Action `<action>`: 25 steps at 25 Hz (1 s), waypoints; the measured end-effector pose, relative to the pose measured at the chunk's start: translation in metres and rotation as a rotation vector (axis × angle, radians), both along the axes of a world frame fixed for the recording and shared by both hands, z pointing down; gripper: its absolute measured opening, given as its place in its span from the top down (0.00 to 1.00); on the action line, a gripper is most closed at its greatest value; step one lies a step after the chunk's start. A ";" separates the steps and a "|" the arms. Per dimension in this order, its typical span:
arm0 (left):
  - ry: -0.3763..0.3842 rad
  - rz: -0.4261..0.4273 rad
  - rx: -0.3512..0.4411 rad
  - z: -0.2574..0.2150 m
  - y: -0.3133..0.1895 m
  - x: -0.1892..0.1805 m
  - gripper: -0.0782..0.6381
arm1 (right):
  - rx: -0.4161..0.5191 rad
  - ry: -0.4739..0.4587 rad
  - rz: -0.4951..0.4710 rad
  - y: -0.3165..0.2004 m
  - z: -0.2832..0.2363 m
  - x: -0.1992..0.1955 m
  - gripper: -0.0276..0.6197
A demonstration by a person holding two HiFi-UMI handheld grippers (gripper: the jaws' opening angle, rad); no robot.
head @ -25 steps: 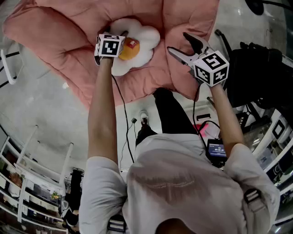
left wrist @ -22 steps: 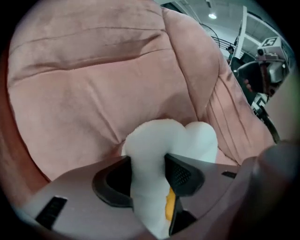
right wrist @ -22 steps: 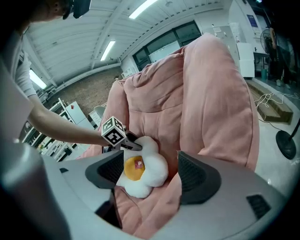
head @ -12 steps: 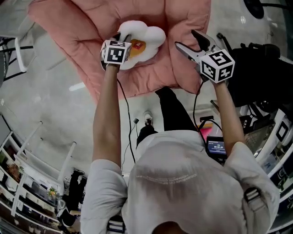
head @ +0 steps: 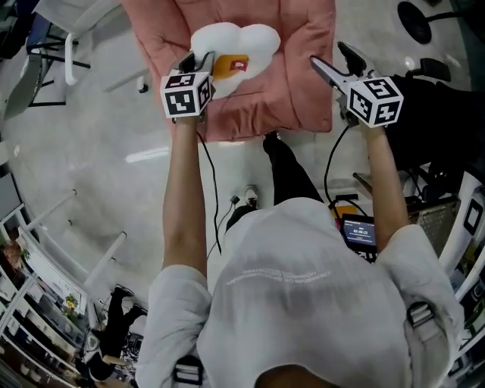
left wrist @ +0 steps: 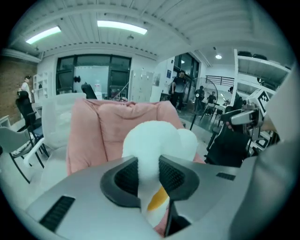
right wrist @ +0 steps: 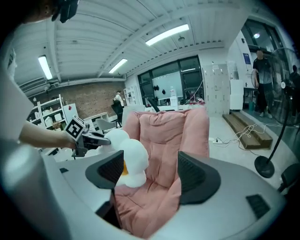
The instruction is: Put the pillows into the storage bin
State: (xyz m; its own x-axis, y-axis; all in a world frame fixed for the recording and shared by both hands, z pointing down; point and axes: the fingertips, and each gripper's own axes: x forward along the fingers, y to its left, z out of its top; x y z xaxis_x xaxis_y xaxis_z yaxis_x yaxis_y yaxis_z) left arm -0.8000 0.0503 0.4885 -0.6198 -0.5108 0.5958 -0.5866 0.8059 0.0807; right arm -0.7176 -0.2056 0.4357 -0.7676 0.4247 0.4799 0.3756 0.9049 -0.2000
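Note:
A white fried-egg-shaped pillow [head: 236,44] with an orange yolk hangs in front of the pink padded chair [head: 295,83]. My left gripper [head: 198,61] pinches its near edge. In the left gripper view the white plush [left wrist: 157,136] is squeezed between the two pads and the jaws are still closing, with my left gripper [left wrist: 149,173] low in the frame. My right gripper [head: 331,59] stands open to the right, over the chair's right side, with nothing in it. In the right gripper view the pillow [right wrist: 130,161] and the left gripper [right wrist: 91,137] show beyond my right gripper [right wrist: 152,174].
A black seat or bag [head: 447,114] stands close on the right beside a fan base [head: 420,15]. White chairs [head: 53,53] are at the far left and white shelving [head: 45,303] at the lower left. A cable [head: 212,189] trails over the grey floor. People stand far off [left wrist: 179,84].
The left gripper's jaws have closed on the egg pillow and raised it off the pink seat. Both grippers have shifted right and further out; the right one stays open.

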 end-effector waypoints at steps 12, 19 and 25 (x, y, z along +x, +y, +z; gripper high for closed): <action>-0.304 -0.057 0.032 0.098 0.151 0.077 0.75 | -0.029 -0.265 0.036 0.106 0.163 0.058 0.39; -0.401 -0.005 0.084 0.064 0.180 0.108 0.75 | 0.025 -0.373 0.053 0.129 0.126 0.103 0.39; -0.393 0.113 0.140 0.064 0.175 0.161 0.75 | 0.049 -0.359 0.164 0.138 0.138 0.194 0.39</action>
